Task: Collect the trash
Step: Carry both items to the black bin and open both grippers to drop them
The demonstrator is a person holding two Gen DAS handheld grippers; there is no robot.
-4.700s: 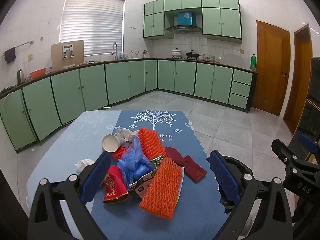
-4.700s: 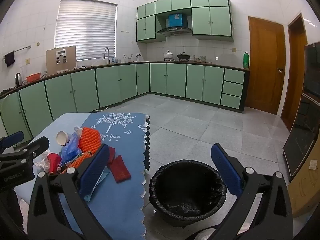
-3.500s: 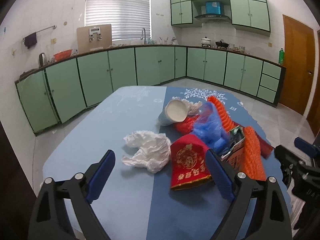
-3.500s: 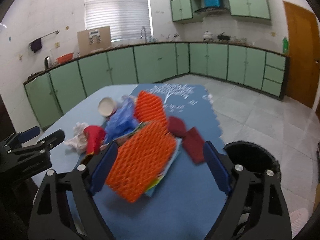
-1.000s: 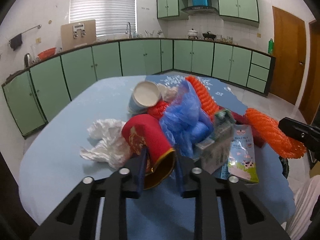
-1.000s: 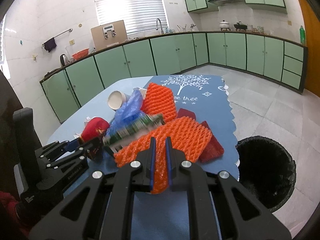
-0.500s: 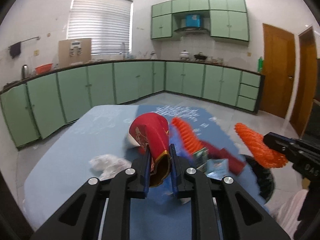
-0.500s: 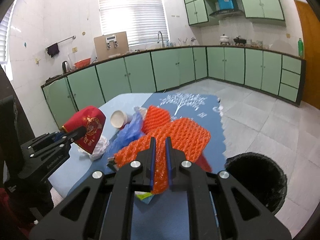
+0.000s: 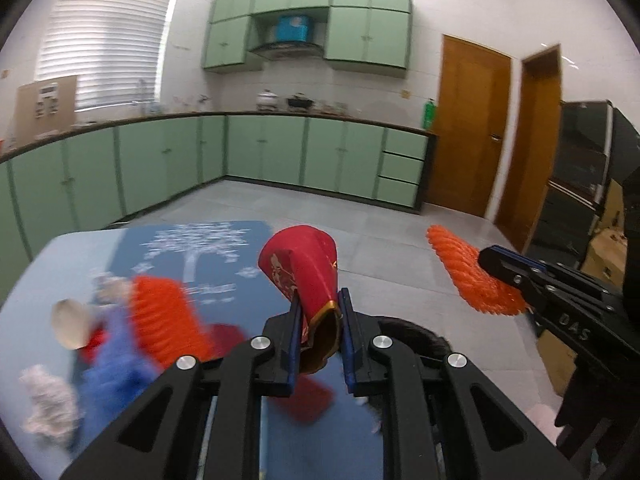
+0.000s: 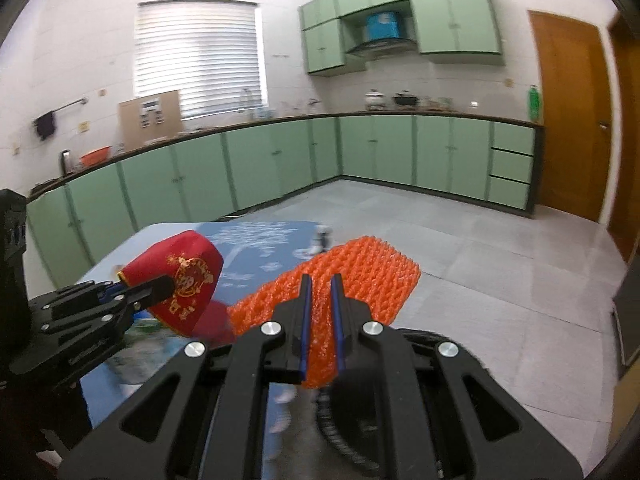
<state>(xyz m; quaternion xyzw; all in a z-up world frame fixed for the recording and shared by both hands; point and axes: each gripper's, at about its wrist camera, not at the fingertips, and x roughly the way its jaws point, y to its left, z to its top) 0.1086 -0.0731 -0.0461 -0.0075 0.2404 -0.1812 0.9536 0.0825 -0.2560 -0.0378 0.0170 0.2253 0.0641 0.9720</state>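
1. The left gripper (image 9: 320, 312) has its jaws narrowed onto the open, gold-trimmed rim of a red paper cup (image 9: 302, 268), pinching the rim flat. The cup is in the air, tilted away from the camera, above the near edge of the table (image 9: 64, 256).
2. The right gripper (image 10: 320, 304) is clamped tight on a sheet of orange foam net (image 10: 352, 272), which fans out in front of its jaws over the floor beside the table.
3. The trash bin (image 9: 412, 330), lined with a black bag, shows only as a dark rim just under both grippers; it appears to be the place for both pieces.
4. Handling, as a judgement: the cup looks light and thin-walled, so it crumples under the pinch; holding it at the rim seems secure enough.
5. The foam net looks very light, soft and springy; held at one edge it droops and may catch on the bin rim or cling to the pads on release.
6. Still on the table, blurred: another orange net (image 9: 168, 320), a blue plastic bag (image 9: 112, 356), a white paper cup (image 9: 70, 330), crumpled tissue (image 9: 48, 404) and dark red pieces (image 9: 304, 400).
7. Writing: the red cup carries a gold emblem with characters too blurred to read. The right gripper's body reads "DAS" in the left view. The blue tablecloth has a white tree print; its lettering is unreadable.
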